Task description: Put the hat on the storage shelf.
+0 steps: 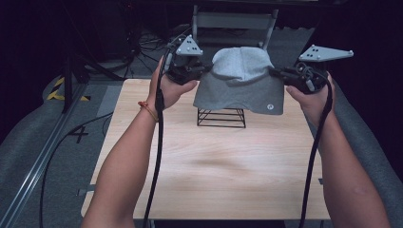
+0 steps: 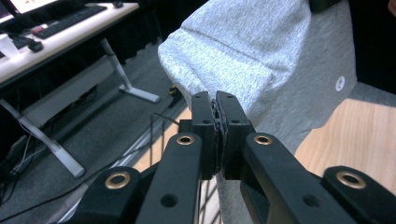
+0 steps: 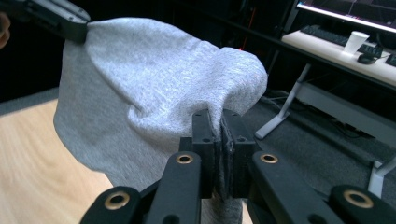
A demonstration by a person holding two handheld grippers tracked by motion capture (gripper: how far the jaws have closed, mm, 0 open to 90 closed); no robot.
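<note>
So from up high, I hold the grey hat (image 1: 240, 80) over the wire stand (image 1: 222, 117), not on it yet. Left gripper (image 2: 215, 109) view: pinching its edge. Right gripper (image 3: 215, 122) view: same, clamped on cloth.

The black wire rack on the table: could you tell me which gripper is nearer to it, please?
Left, slightly. The left gripper is up and left of the wire rack; the right gripper is farther up and right. Both are shut on the grey garment above it.
</note>
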